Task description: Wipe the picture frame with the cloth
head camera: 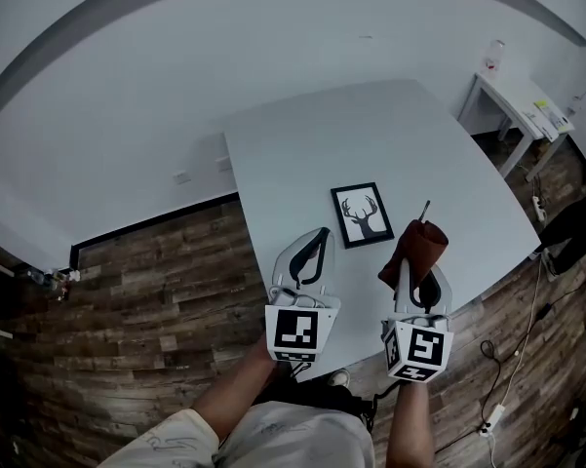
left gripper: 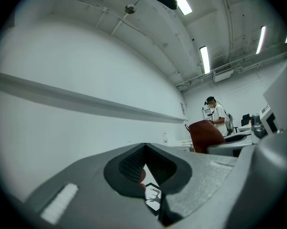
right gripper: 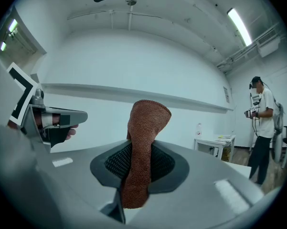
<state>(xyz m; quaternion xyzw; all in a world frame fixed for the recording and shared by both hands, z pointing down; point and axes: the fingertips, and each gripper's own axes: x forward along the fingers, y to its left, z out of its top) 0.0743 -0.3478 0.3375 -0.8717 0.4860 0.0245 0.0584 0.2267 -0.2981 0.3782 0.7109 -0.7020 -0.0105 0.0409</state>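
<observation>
The right gripper [right gripper: 142, 163] clamps the cloth [right gripper: 145, 128] and the left gripper [head camera: 322, 234] is closed empty, so the picture frame [head camera: 362, 214], lying loose on the table [head camera: 302, 154] at the cloth's 11 o'clock, may skid when wiped.

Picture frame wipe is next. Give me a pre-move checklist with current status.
1. Cloth clamped between the jaws of the right gripper: ok.
2. Picture frame lying flat and face up on the table: ok.
3. Cloth positioned over the frame: not ok. In the head view it sits off the frame's right edge.
4. Left gripper bracing the frame: not ok. Its jaws are together with nothing in them, beside the frame's left edge.
5. Height of the cloth above the table: cannot tell.
</observation>
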